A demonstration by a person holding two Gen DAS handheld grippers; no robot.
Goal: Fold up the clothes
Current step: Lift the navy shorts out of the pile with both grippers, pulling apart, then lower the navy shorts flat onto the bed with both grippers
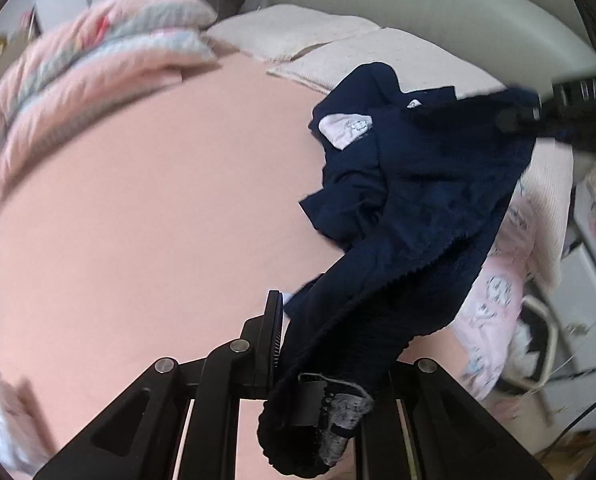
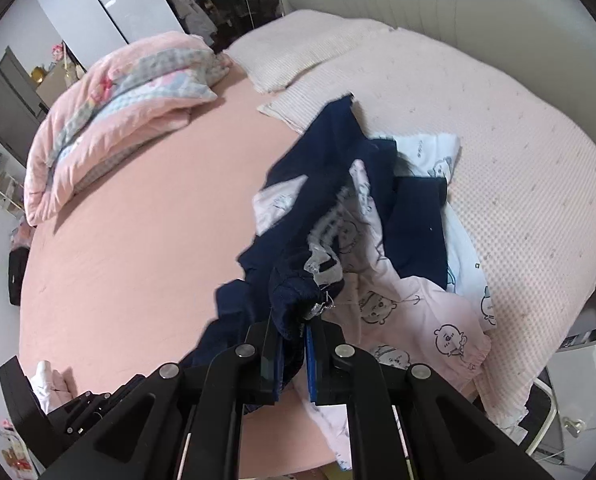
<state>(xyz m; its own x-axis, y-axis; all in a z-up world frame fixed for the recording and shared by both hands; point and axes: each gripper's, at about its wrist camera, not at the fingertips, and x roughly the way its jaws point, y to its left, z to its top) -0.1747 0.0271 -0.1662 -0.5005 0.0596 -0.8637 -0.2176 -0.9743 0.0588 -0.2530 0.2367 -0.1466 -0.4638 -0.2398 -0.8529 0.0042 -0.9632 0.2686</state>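
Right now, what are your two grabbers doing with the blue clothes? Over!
Left gripper shut on navy garment. Right gripper shut on it too. Garment lifted, unfolded. Pink cartoon pajamas bunched beneath it on the bed.

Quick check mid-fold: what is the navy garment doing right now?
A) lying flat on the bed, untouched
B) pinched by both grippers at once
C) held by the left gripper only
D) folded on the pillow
B: the left gripper and the right gripper are each closed on the navy garment.
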